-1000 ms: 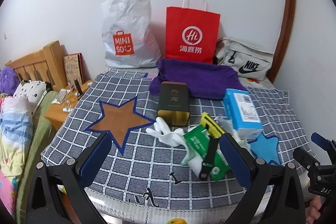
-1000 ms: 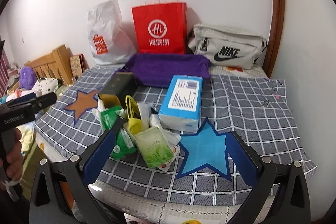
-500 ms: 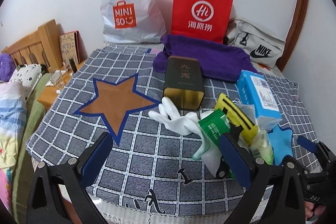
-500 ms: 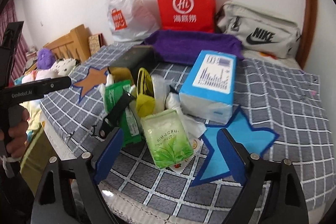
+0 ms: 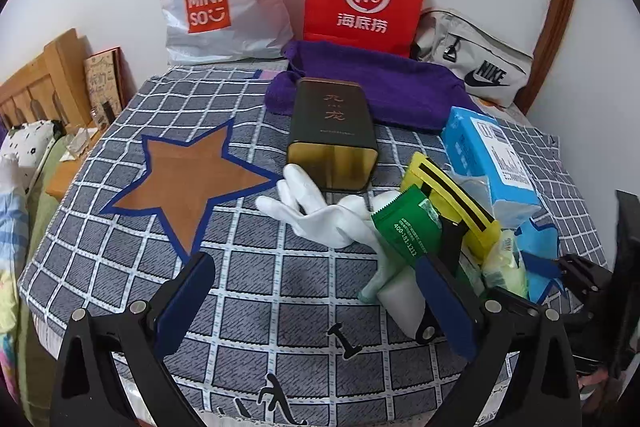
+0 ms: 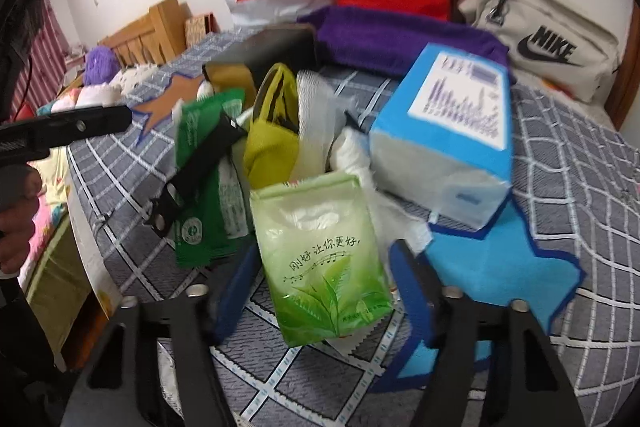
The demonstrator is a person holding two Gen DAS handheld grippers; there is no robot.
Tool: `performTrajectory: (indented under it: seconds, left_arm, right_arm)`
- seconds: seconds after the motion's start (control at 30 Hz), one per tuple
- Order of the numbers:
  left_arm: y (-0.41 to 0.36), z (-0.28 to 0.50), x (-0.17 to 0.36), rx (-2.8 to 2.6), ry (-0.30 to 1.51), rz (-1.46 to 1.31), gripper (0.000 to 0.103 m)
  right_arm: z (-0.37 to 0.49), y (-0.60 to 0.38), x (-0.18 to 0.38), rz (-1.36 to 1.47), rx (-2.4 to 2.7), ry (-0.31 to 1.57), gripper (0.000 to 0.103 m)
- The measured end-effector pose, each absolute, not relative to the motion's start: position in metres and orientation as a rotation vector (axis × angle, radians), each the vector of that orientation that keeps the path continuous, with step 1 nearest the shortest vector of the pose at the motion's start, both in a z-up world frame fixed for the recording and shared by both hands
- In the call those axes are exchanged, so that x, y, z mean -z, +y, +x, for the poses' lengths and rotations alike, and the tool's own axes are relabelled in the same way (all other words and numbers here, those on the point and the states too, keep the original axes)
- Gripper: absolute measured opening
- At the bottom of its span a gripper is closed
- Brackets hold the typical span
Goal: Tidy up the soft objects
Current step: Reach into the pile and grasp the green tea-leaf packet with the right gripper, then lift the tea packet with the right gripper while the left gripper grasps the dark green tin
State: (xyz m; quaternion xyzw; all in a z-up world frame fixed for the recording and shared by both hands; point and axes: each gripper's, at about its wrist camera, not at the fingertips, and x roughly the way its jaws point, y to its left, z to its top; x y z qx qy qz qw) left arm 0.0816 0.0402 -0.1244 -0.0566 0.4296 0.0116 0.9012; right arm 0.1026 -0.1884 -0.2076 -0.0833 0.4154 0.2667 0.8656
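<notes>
A heap of items lies on the checked bedspread [image 5: 280, 291]. It holds a white glove [image 5: 320, 215], a dark green packet [image 5: 408, 231], a yellow pouch [image 5: 452, 203], a blue tissue box [image 6: 452, 131] and a light green tissue pack [image 6: 320, 259]. My right gripper [image 6: 324, 255] straddles the light green pack. Its jaws are closing, and the blue pads stand right at the pack's two sides. My left gripper [image 5: 312, 267] hangs open over bare bedspread, its right finger [image 5: 440, 303] beside the glove and green packet.
A dark tin [image 5: 332, 131] lies behind the heap, with a purple towel [image 5: 380, 87] beyond it. Two bags and a grey pouch [image 5: 480, 67] line the wall. A brown star patch [image 5: 188, 179] lies left, a blue star patch [image 6: 500, 259] right. The bed's front edge is close below.
Both grippers came down and closer to the heap. The right jaws narrowed from wide open to just outside the light green pack. The left jaws stayed open.
</notes>
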Motion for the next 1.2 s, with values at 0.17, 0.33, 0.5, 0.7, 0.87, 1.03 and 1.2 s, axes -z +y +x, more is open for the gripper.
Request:
performTrajectory:
  seconds: [0.17,0.33,0.5,0.7,0.87,1.03,1.2]
  left_arm:
    - [0.033,0.083,0.125,0.008,0.89,-0.104,0.1]
    - [0.012,0.08,0.123,0.075,0.879,-0.047,0.096]
    - [-0.011,0.081,0.125,0.138,0.888,-0.002,0.088]
    - [-0.039,0.09,0.142,0.168,0.93,0.076,0.073]
    - [-0.046,0.102,0.155,0.155,0.95,0.108,0.067]
    - [-0.041,0.107,0.157,0.216,0.967,0.051,0.047]
    - [-0.039,0.106,0.151,0.222,0.949,0.061,0.039]
  right_arm:
    - [0.098,-0.195,0.201,-0.169,-0.599,0.823,0.054]
    - [0.091,-0.212,0.185,-0.097,-0.59,0.782,0.054]
    - [0.089,-0.228,0.177,-0.095,-0.51,0.768,0.054]
    - [0.091,-0.245,0.183,-0.104,-0.444,0.77,0.054]
    - [0.097,-0.248,0.206,-0.121,-0.457,0.844,0.056]
    - [0.097,-0.246,0.217,-0.154,-0.467,0.877,0.064]
    - [0.092,-0.253,0.219,-0.147,-0.451,0.897,0.071]
